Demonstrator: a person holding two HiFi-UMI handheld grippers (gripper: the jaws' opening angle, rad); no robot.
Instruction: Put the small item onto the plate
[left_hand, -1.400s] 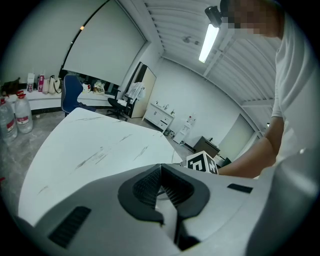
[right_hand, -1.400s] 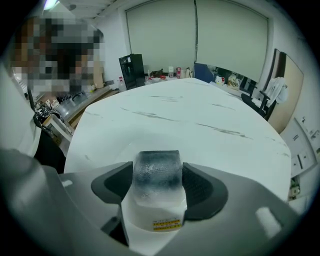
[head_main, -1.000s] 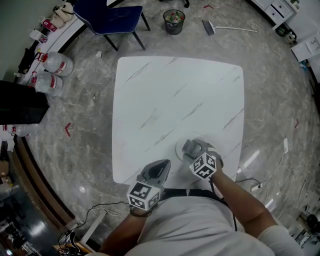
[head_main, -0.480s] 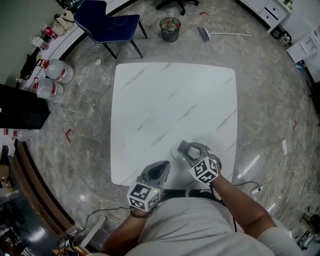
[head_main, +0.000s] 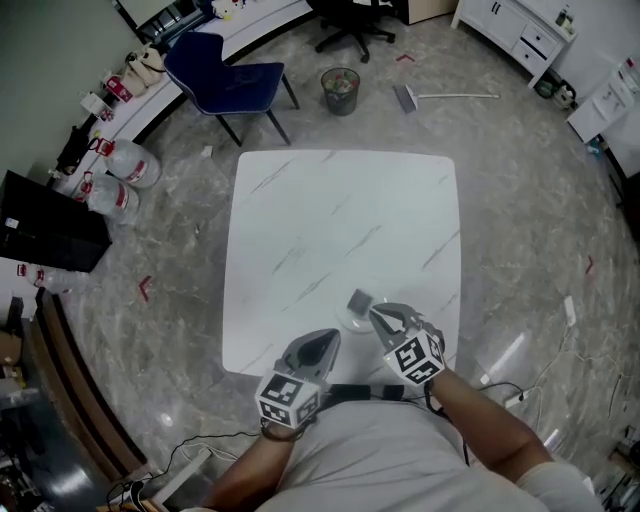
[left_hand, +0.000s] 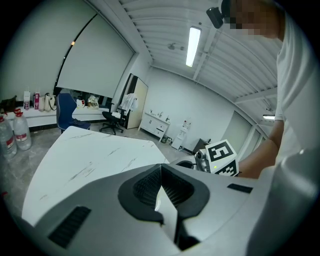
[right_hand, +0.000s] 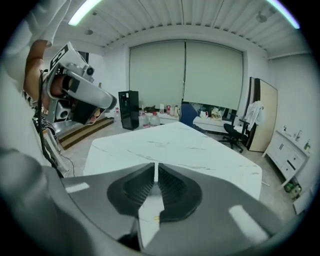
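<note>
While its jaws have just been closing, the right gripper (right_hand: 156, 167) shows only a thin slit between its ribbed pads, with nothing caught there. The left gripper (left_hand: 160, 172) is clenched as well, and nothing is between its jaws. In the head view, the right gripper's tip sits at lower centre of the frame, just beside the small item (head_main: 358, 300). This grey block lies on the white plate (head_main: 350, 322). The left gripper hangs to the lower left, over the near edge of the marbled table (head_main: 330, 220).

Grey left claw (head_main: 328, 338), right claw (head_main: 378, 314); black-white marker cubes (head_main: 288, 398); white shirt (head_main: 380, 455).
</note>
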